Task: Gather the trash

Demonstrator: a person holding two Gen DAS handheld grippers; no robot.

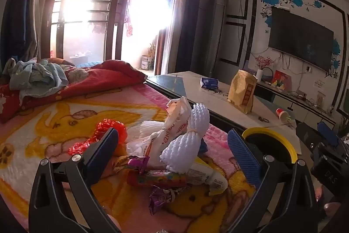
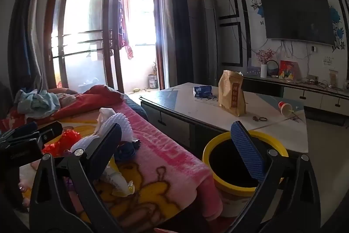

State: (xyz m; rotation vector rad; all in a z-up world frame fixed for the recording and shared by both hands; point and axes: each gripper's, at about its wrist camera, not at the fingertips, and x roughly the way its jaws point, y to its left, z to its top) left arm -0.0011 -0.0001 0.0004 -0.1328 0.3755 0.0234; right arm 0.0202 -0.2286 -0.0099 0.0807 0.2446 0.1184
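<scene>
Both wrist views face forward, close over blanket [image 1: 54, 115], sharing bin [image 2: 218, 141]

Sun blasts through the window [image 1: 130, 14], blown out with hazy glare; room's dim, fisheye bends the edges, corners go black.
</scene>
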